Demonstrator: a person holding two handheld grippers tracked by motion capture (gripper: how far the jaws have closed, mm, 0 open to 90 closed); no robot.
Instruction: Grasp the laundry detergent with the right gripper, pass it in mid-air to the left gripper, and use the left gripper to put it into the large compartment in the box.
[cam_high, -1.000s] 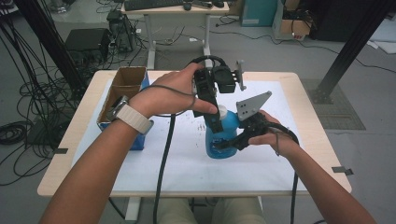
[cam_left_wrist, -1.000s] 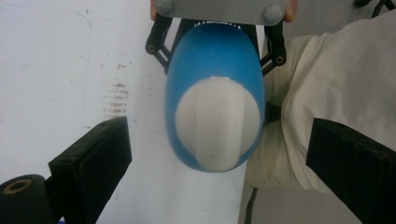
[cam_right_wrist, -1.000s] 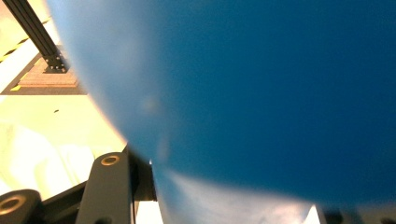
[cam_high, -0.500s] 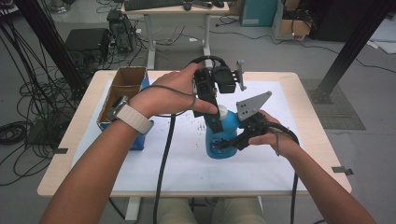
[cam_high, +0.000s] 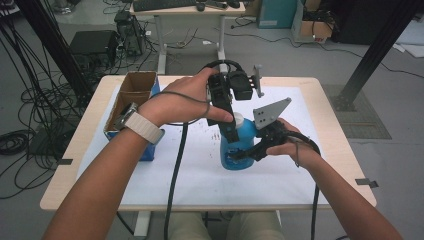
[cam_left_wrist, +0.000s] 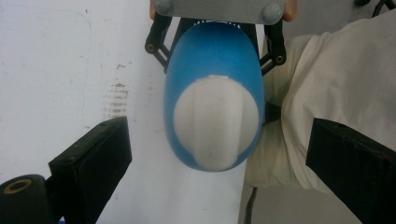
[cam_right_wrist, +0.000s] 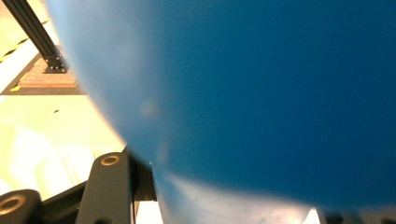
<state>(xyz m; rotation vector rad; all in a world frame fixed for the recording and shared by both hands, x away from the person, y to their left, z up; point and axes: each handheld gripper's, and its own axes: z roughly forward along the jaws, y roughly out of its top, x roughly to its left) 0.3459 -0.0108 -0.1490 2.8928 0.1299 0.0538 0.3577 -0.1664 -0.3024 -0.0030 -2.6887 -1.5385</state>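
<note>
Here, a blue bottle (cam_high: 239, 147) with a white cap (cam_high: 237, 119) stands upright near the middle of the desk (cam_high: 325, 105), on the white sheet (cam_high: 200, 170) that covers most of the top. The right tongs (cam_high: 245, 152) come in from the bottom right and are clamped on the bottle's lower body; the grey three-cornered plate (cam_high: 270, 112) sits on top of them. In the right gripper view the blue wall (cam_right_wrist: 261, 93) presses right up against the camera, blurred.

The left tongs (cam_high: 231, 132) hang over the bottle, pointing down at the cap. In the left gripper view the two black jaws stand wide apart, one to either side of the cap (cam_left_wrist: 215, 121), touching neither it nor the blue shoulder (cam_left_wrist: 215, 56); nothing is held.

Around it: an open cardboard box (cam_high: 131, 97) sits at the left edge of the desk, with a blue object (cam_high: 149, 150) just beside its near end, partly hidden by the left forearm and its watch (cam_high: 137, 125). A thick black cable (cam_high: 175, 175) trails from the left hand across the sheet toward the near edge. Small dark marks (cam_high: 215, 135) speckle the sheet left of the bottle. Beyond the desk, a second table (cam_high: 165, 12) and tangled cables on the floor (cam_high: 20, 140).
</note>
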